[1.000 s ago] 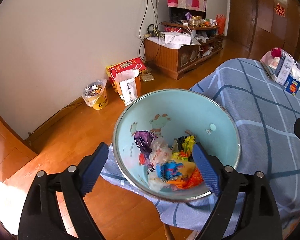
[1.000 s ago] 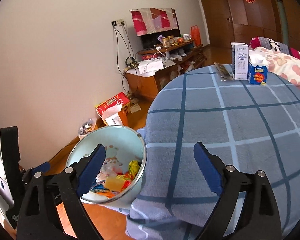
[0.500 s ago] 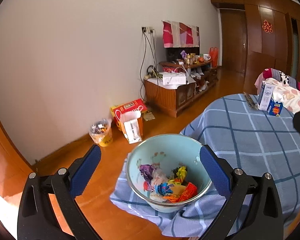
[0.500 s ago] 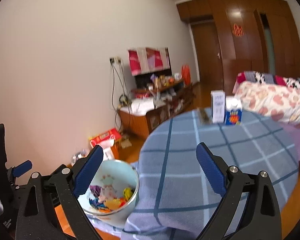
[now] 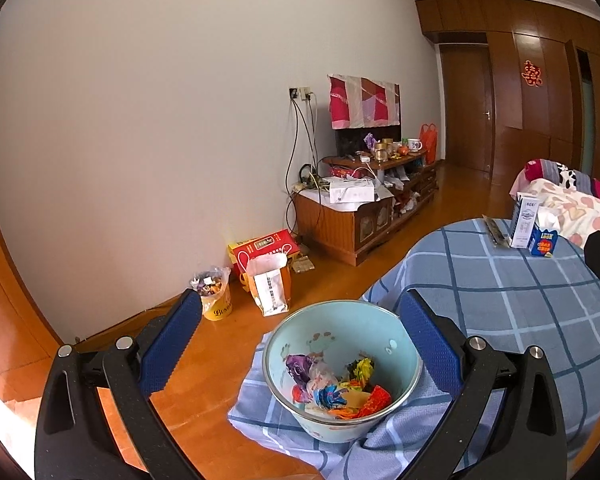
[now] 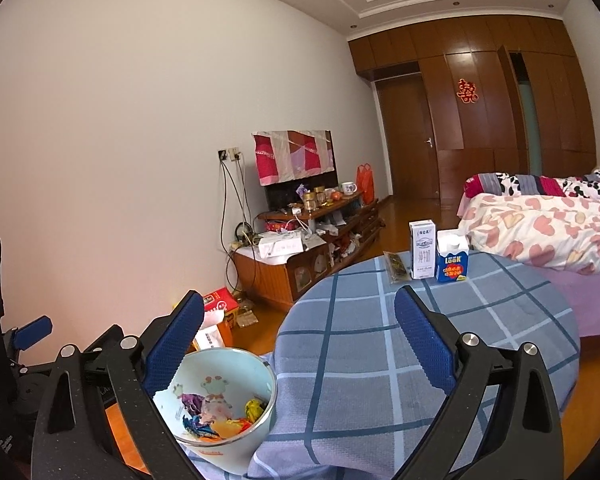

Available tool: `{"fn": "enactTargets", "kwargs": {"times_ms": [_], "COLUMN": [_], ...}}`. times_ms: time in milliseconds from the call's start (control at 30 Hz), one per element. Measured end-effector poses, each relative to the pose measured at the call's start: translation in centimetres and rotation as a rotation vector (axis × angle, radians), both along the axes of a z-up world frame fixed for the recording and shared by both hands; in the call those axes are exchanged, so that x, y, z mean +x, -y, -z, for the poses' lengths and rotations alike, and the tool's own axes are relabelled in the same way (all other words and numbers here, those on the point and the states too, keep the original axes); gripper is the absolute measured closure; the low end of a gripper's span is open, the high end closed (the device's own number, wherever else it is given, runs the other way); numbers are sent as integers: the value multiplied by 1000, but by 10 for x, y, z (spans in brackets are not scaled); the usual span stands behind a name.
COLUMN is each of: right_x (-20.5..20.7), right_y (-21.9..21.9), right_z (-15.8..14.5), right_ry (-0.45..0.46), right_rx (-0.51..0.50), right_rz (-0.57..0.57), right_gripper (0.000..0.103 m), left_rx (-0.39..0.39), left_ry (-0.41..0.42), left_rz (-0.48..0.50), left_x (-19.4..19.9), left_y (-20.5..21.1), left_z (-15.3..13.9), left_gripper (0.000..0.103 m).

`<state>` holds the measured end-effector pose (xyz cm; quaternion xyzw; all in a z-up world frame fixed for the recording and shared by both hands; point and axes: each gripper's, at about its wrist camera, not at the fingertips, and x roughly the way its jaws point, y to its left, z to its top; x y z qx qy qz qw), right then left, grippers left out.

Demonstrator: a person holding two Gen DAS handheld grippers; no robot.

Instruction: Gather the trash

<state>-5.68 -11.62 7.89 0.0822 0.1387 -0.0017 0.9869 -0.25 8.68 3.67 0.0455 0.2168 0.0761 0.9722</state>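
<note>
Both grippers (image 5: 300,344) (image 6: 298,336) have risen, jaws wide; wrappers (image 5: 336,390) fill bowl (image 5: 396,332).

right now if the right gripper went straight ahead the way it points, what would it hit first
Probably the plaid tablecloth: the right gripper, open and empty, aims over the table toward the milk cartons. The trash bowl sits off to its left. Depth is uncertain.

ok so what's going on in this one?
A person with two handheld grippers is collecting trash. The light blue bowl at the edge of the checked tablecloth already holds crumpled wrappers. The left gripper and right gripper are open and empty. Two cartons stand at the far edge.
</note>
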Motion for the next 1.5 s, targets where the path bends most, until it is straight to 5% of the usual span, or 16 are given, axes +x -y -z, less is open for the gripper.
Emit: {"fn": "enactTargets", "kwargs": {"times_ms": [1500], "right_x": [2], "right_y": [-3], "right_z": [3], "right_ry": [-18], "right_rx": [17], "right_rz": [-2], "right_gripper": [9], "left_rx": [5], "left_ry": [6], "left_rz": [-15], "left_x": [-1], "left_y": [-3], "left_z": [-2], "left_gripper": [6]}}
